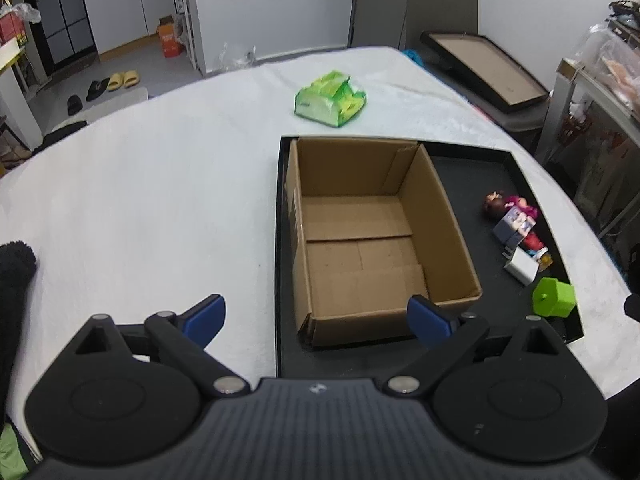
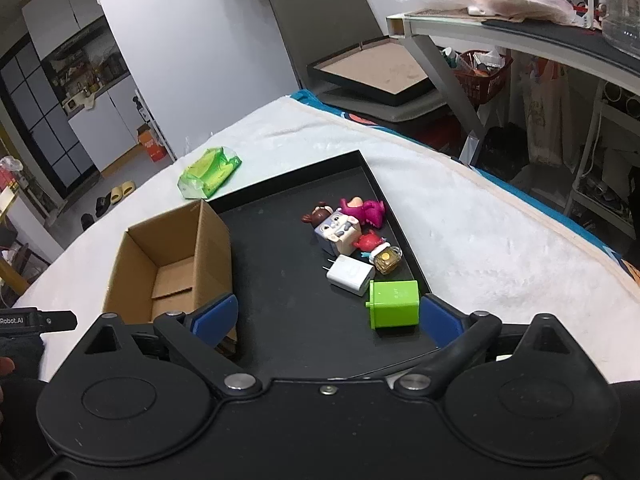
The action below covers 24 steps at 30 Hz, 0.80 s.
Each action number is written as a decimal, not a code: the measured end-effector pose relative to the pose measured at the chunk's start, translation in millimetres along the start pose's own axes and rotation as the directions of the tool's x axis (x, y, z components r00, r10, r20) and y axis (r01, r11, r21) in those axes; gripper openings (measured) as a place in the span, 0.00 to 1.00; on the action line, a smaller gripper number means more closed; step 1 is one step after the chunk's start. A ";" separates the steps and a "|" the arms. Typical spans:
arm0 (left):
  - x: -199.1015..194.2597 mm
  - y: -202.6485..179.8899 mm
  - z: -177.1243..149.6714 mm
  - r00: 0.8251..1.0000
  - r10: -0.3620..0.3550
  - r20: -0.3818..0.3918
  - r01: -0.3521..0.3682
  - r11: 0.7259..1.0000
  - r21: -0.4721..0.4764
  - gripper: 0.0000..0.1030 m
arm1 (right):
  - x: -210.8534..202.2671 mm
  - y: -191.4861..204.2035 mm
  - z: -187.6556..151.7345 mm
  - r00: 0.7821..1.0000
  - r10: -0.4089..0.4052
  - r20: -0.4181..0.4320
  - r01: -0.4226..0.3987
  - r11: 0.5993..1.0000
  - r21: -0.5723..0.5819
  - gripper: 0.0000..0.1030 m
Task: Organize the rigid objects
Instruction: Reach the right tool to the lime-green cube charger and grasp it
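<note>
Nearest the lens: right claw [image 2: 328, 318], black body with blue pads, spread wide with nothing between them, hanging low over the near end of the tray; right pad just beside the green box. Left claw [image 1: 316, 318] likewise spread and empty, poised over the near rim of the carton.

Beneath everything, a desk covered in fluffy white cloth [image 1: 140, 200]. On it, a shallow black rectangular tray [image 2: 288, 248]. Inside the tray, at its left, an open brown cardboard carton [image 1: 360, 232] — upright, nothing in it.

Along the tray's right edge, well apart from the carton, a huddle of small rigid things: bright green plastic box with a lid knob [image 2: 394, 304] lying on its side, closest to the right claw; white plug-in charger cube [image 2: 350, 275] touching or just beside it; grey-and-beige cartoon block figure [image 2: 334, 234]; magenta toy figure [image 2: 366, 210]; small red figurine [image 2: 368, 241]; tiny clear amber-filled bottle [image 2: 386, 260]. Beyond the tray, a crumpled green tissue packet [image 1: 330, 100] on the cloth — soft, probably not part of the sort.

Likely step: picking the green box first. Best done by centring the pads on its two flat sides, lowering until level with its middle, closing squarely, then lifting clear before crossing to the carton. Worth avoiding: nudging the charger, or clipping the tray wall with the right pad.
</note>
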<state>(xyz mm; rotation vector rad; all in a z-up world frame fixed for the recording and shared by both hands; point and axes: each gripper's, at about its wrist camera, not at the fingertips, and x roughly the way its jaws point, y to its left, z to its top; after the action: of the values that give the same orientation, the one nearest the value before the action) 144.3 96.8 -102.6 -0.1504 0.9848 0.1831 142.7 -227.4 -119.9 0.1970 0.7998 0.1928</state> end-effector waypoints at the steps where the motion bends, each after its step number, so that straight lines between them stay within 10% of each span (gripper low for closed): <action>1: 3.5 0.7 0.9 1.000 -0.006 -0.013 0.006 1.000 -0.007 0.93 | 2.6 -1.1 0.3 1.000 -0.001 -0.006 0.001 1.000 0.000 0.94; 12: 29.7 4.0 25.1 0.997 0.024 -0.070 -0.025 1.000 -0.009 0.88 | 37.5 -0.2 0.1 0.998 0.009 -0.067 -0.012 0.999 -0.040 0.77; 24: 71.5 7.4 36.8 0.973 -0.012 -0.230 0.002 0.999 -0.045 0.56 | 83.0 -15.1 3.6 0.986 -0.059 -0.157 0.052 0.997 -0.051 0.68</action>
<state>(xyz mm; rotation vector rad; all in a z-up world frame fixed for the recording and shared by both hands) 211.1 117.8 -142.7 -0.2200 1.2120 0.1839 203.3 -222.0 -178.4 0.1159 0.9567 0.1758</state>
